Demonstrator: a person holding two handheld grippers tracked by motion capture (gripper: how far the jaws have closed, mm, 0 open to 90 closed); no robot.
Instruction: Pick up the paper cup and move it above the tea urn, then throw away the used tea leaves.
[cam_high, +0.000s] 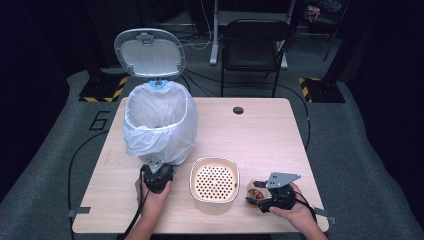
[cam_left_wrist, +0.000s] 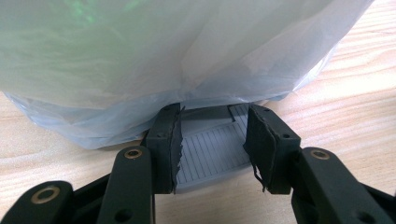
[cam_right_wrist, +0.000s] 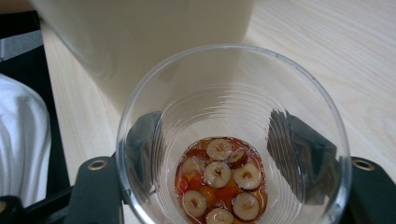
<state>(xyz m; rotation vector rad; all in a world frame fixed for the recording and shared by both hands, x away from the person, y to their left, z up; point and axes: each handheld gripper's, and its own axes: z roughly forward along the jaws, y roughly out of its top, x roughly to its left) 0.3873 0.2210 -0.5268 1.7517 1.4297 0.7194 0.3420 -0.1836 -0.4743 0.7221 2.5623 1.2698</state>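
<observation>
We see a clear plastic cup (cam_right_wrist: 233, 135) with thin ribbed walls, and at its bottom lie round slices of dried red fruit with pale centres (cam_right_wrist: 219, 184) in a little reddish liquid. The right tongs (cam_high: 270, 196) are closed on this cup: their black jaws press its wall from both sides, as we see through the plastic in the right gripper view. The cup stands at the near right part of the light wooden desk (cam_high: 260, 135), just beside a cream round-cornered basin (cam_high: 214, 186) that has a perforated insert full of small holes.

At the left, a pedal bin (cam_high: 160, 125) stands on the desk with a thin, wrinkled, translucent white bag (cam_left_wrist: 177, 51) folded over its rim, and its grey lid (cam_high: 149, 52) stands open. The left tongs (cam_left_wrist: 212, 142) are open; their jaws stand at both sides of the grey ribbed pedal (cam_left_wrist: 210, 149) under the bag. We cannot tell if they touch it.
</observation>
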